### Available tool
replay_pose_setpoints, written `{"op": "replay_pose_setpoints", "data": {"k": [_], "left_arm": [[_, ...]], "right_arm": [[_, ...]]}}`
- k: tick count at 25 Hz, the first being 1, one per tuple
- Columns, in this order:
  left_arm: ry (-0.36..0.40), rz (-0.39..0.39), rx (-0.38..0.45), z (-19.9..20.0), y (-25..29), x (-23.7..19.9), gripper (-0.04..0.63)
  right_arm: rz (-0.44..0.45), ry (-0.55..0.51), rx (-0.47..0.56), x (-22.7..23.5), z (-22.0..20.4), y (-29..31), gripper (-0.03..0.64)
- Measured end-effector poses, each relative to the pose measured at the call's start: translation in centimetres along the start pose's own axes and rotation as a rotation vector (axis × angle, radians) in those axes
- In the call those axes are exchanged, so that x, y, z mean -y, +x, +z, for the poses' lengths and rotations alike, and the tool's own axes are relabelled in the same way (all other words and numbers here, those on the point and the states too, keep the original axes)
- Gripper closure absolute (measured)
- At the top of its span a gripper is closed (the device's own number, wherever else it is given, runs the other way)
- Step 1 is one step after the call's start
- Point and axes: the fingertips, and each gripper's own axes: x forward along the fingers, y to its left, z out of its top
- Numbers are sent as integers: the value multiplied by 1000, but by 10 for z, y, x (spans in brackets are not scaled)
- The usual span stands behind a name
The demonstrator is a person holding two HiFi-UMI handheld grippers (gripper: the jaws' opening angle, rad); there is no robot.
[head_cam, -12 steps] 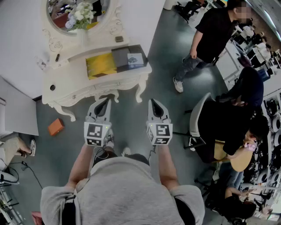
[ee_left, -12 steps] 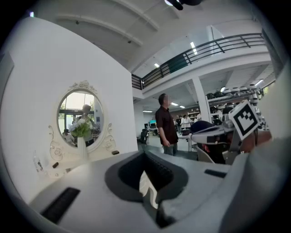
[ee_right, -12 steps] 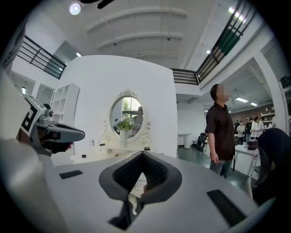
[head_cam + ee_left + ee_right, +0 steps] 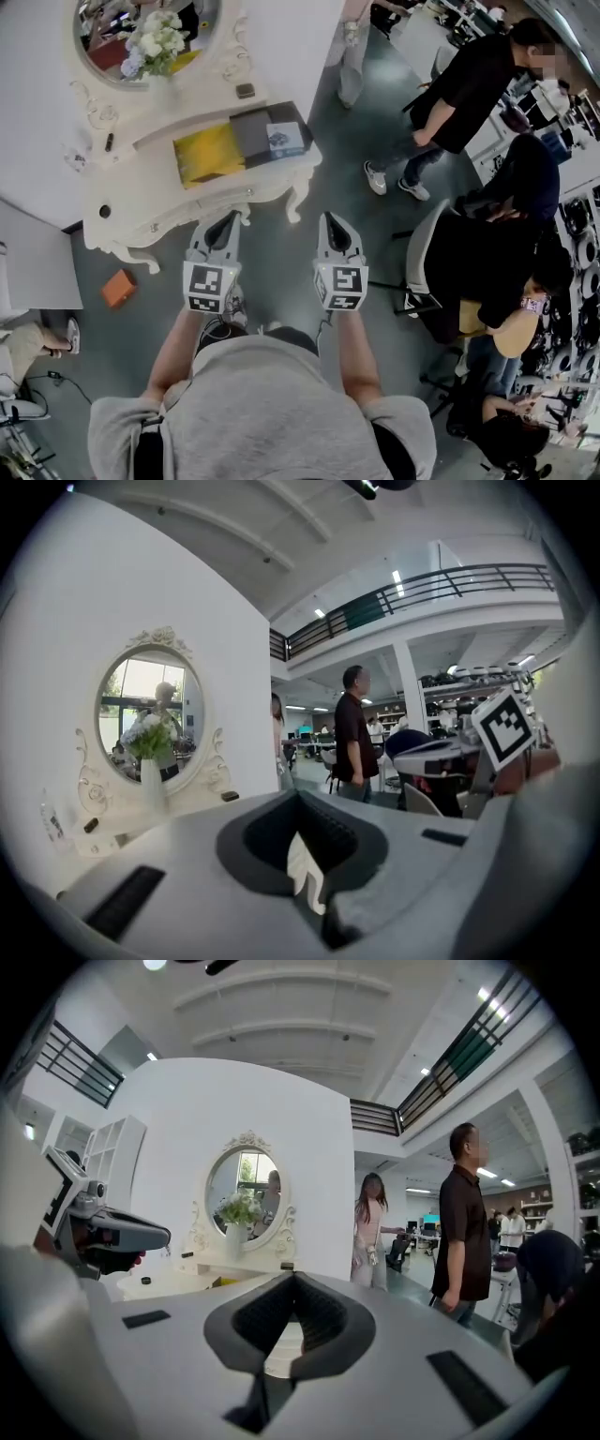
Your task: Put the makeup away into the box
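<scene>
The makeup is scattered in small pieces on the white bench (image 4: pixel 159 202) under the round mirror (image 4: pixel 202 19). A short dark piece (image 4: pixel 245 91) sits just below the mirror's right side. A slim dark stick (image 4: pixel 110 142) lies below the mirror's left side, and a small clear bottle (image 4: pixel 70 157) stands further down and left of the mirror. All three are too small to name more closely. The box (image 4: pixel 208 153) lies below the mirror towards the right. It seems to be spread open as a yellow half and a dark grey half, though whether these are one box cannot be told for sure. The left gripper (image 4: pixel 223 221) and the right gripper (image 4: pixel 331 223) hang side by side well below the mirror, over the floor just short of the bench's front edge. Both sets of fingers are clenched together with nothing between them, so nothing is picked up yet. The pieces will likely be light, hard-shelled and smooth, so they may slip or roll away under a sideways nudge. The stick is best taken across its middle, with the fingers square to its length. The dark piece is best taken across its short sides. The bottle may be glass and top-heavy, so a gentle hold low on its body looks safer than a hold at the cap.
</scene>
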Motion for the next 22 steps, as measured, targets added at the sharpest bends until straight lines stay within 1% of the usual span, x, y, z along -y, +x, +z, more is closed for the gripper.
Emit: {"op": "replay_pose_setpoints", "data": {"k": [7, 13, 18, 22], "left_arm": [[15, -93, 10, 6, 43, -44, 595], [22, -155, 19, -2, 74, -75, 594], [13, -177, 14, -11, 97, -91, 595], [-8, -181, -9, -18, 121, -95, 594]], "right_arm": [[-67, 36, -20, -8, 10, 53, 603], [-117, 58, -28, -14, 10, 90, 603], [-117, 86, -44, -20, 3, 118, 603], [-109, 94, -71, -12, -6, 147, 603]]}}
